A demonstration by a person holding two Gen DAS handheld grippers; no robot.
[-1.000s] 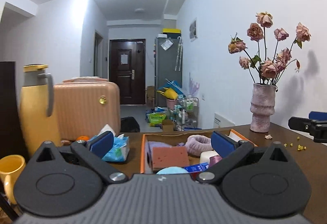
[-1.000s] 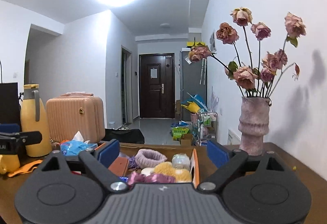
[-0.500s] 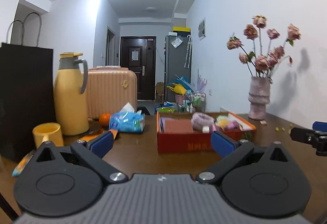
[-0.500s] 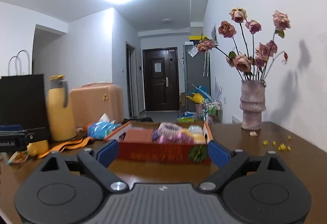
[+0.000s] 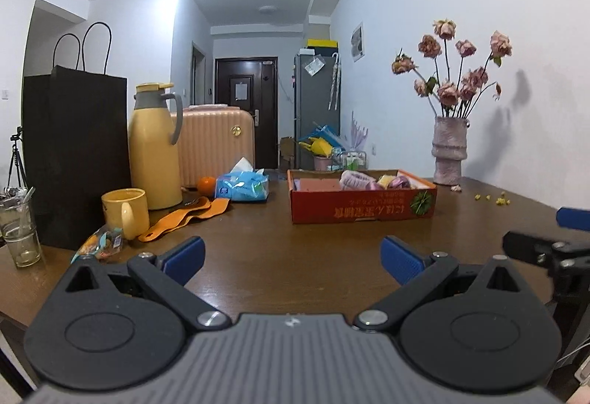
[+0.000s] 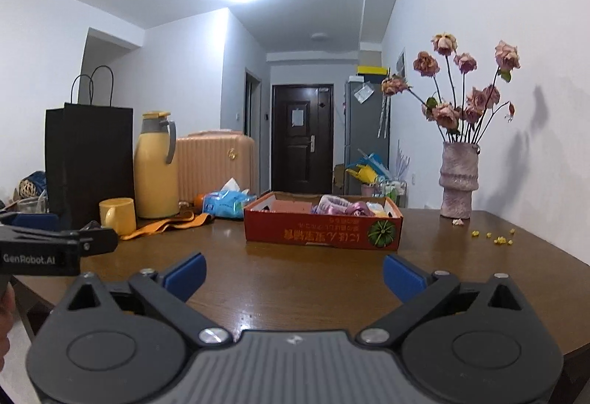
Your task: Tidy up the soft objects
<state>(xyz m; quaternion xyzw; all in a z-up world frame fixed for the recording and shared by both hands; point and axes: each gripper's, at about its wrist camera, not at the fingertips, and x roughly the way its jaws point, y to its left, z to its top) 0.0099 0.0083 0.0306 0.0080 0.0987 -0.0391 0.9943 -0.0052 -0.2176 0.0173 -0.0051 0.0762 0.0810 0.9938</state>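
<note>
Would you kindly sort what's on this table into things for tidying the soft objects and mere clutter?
Job:
- red box
- soft items inside it

Clutter:
- yellow flask
- yellow mug
- tissue pack
- flower vase
- black bag

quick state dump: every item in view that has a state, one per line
left hand-held gripper: open, empty
right hand-held gripper: open, empty, jaws just opened wider
red box: open-topped, holding soft items
yellow flask: upright, lid shut
yellow mug: upright
black paper bag: standing
tissue pack: open, tissue sticking out
vase: upright, wilted roses
glass: upright
</note>
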